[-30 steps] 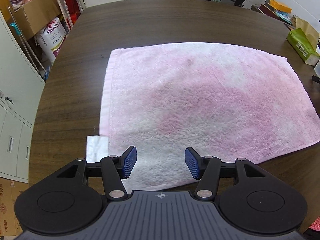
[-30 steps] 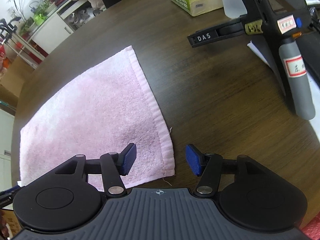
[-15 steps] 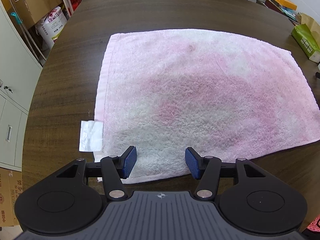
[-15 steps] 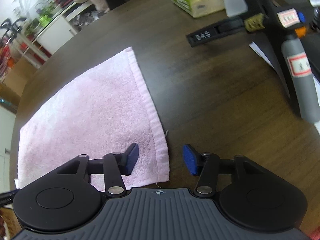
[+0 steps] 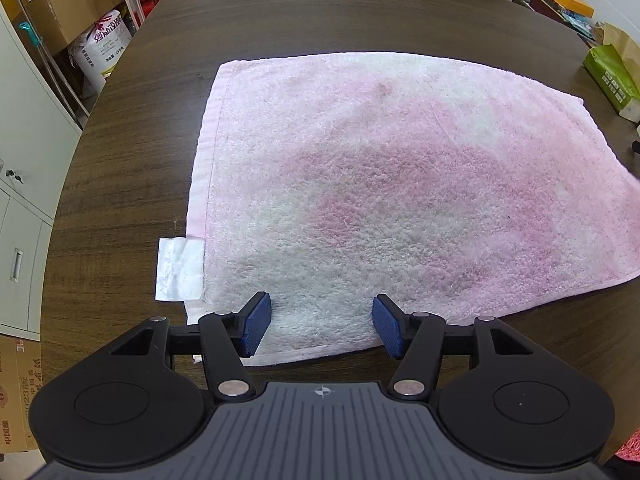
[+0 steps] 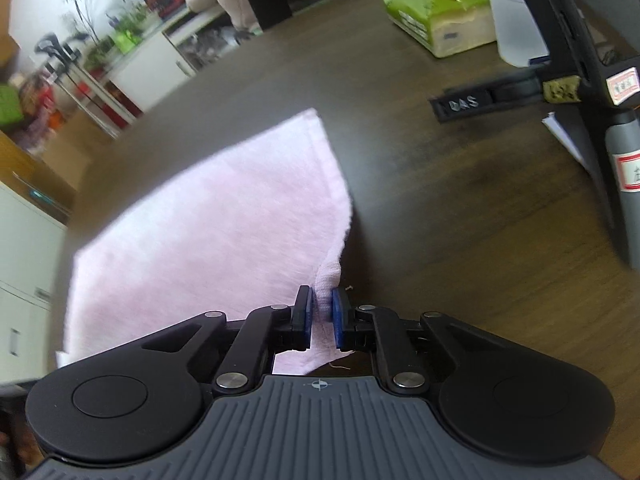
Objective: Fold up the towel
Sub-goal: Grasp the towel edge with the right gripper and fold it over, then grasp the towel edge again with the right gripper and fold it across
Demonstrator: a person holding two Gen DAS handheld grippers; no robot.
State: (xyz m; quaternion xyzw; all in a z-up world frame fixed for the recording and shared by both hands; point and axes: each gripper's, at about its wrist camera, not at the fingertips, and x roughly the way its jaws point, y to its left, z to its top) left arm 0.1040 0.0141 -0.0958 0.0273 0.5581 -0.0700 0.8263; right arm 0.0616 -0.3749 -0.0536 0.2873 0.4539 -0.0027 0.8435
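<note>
A pink towel [image 5: 400, 184] lies spread flat on the dark wooden table [image 5: 128, 140]. A white care label [image 5: 180, 270] sticks out at its near left corner. My left gripper [image 5: 320, 326] is open, its blue pads straddling the towel's near edge just right of that corner. In the right wrist view the towel [image 6: 216, 224] stretches away to the left. My right gripper [image 6: 321, 312] is shut on the towel's near right corner, and the hem there is bunched and lifted.
A green tissue pack [image 6: 436, 12] and a black stand with a grey handle [image 6: 592, 80] are on the table to the right. Cabinets [image 5: 24, 184], boxes and a sack [image 5: 102, 50] stand beyond the table's left edge.
My right gripper closed on the towel's near right corner and raised it slightly. My left gripper moved back a little toward the near edge and stayed open.
</note>
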